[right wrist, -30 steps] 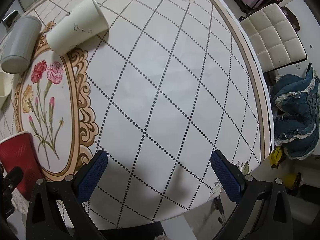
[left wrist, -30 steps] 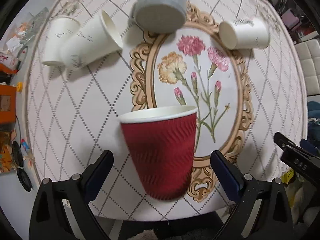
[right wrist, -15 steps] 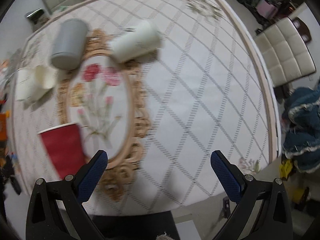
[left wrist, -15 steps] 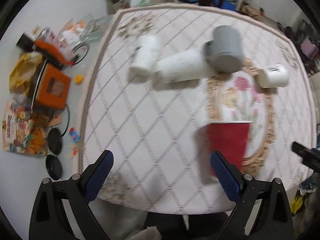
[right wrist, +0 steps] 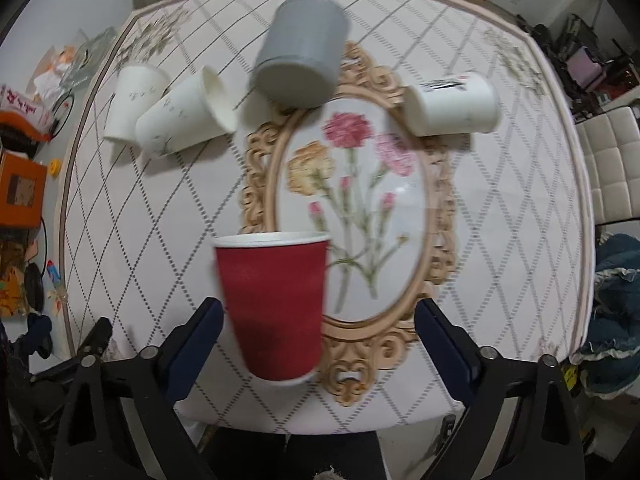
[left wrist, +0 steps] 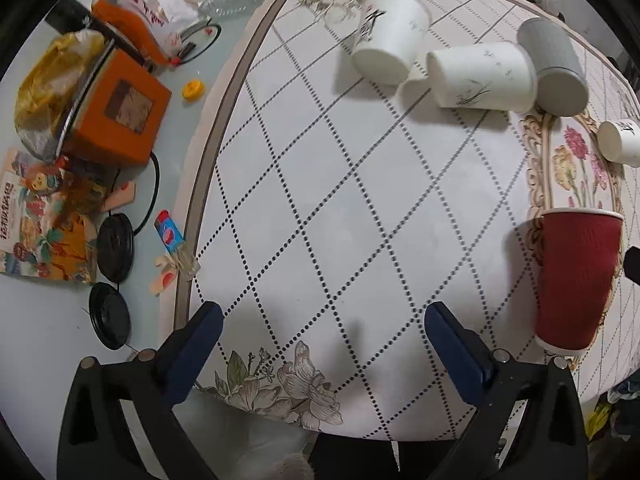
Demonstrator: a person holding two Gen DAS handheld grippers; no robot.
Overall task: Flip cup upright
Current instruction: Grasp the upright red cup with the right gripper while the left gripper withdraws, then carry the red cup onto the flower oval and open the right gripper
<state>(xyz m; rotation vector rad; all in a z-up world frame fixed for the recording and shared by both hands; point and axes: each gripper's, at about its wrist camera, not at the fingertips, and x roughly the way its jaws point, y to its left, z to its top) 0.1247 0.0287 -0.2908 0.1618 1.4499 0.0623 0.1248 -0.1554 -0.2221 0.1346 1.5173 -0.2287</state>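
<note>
A red ribbed paper cup stands upright on the flowered table mat, near its front edge; it also shows at the right of the left wrist view. A grey cup and three white cups lie on their sides farther back. My right gripper is open and empty, with the red cup just ahead between its fingers, nearer the left one. My left gripper is open and empty over the mat's left part, well left of the red cup.
Left of the mat lie an orange box, black lids, packets and a cable. White chairs and blue cloth stand to the right of the table.
My left gripper has swung left, away from the red cup it had between its fingers. My right gripper has swung left to face the red cup. The cup stays upright.
</note>
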